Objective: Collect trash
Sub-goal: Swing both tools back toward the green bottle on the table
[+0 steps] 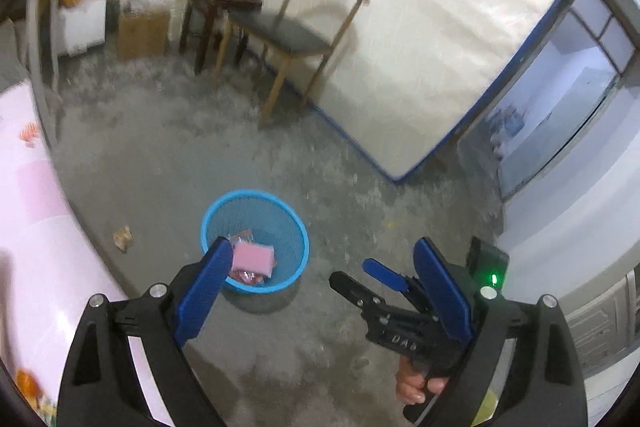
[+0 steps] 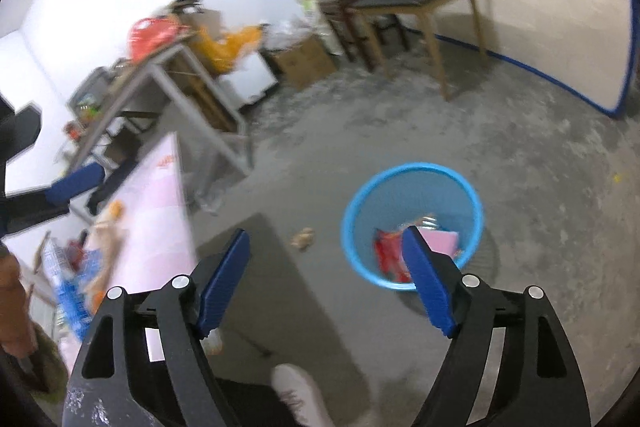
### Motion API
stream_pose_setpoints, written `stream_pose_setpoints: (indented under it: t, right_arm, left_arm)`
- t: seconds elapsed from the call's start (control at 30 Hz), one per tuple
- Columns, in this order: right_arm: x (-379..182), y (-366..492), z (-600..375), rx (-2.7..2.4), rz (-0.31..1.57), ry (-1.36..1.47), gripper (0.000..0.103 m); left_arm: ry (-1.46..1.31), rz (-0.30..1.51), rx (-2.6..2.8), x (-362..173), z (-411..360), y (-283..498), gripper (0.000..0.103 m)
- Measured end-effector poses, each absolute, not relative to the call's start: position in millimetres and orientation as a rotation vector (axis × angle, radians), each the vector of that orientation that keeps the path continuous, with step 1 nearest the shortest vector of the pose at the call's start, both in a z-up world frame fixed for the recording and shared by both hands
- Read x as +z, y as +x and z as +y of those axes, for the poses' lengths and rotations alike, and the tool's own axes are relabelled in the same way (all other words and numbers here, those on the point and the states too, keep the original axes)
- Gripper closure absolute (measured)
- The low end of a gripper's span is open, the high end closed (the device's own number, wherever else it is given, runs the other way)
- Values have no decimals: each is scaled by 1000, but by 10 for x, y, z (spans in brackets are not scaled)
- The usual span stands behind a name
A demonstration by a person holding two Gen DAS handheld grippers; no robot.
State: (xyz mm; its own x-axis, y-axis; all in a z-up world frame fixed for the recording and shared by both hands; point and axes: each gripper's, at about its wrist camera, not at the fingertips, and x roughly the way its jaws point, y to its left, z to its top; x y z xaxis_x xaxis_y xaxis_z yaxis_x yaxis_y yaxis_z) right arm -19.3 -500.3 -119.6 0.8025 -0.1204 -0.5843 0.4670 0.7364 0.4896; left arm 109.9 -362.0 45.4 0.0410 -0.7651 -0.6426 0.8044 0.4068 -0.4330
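A blue plastic trash basket stands on the grey concrete floor; it also shows in the right wrist view. Inside lie a pink sponge and red wrappers. A crumpled brown scrap lies on the floor left of the basket, and shows in the right wrist view. My left gripper is open and empty above the floor beside the basket. My right gripper is open and empty; it shows in the left wrist view to the right of the basket.
A pink-covered table edge runs along the left, with clutter on it. A wooden chair and a mattress lean at the far wall. A metal-frame table and cardboard box stand behind. A shoe is below.
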Motion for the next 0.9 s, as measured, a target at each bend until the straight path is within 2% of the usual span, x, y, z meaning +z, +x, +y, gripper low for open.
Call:
stream_pose_setpoints:
  t: [0.17,0.43,0.63,0.9]
  right_arm:
    - [-841,-129,-4641,-229,528,636,25]
    - [-589,162,-4042,-68,574,591,25]
    - [-551,467,-3518,65,631,566,25]
    - [-512,1049,-2671,262,725,470,25]
  left_arm:
    - [73,826,-1183,608,-2781,830,13]
    - [69,724,-970,520,-1364,824,13]
    - [-29,700,-718,376,-273,1016,13]
    - [-163,754,-493,133,573,1397,13]
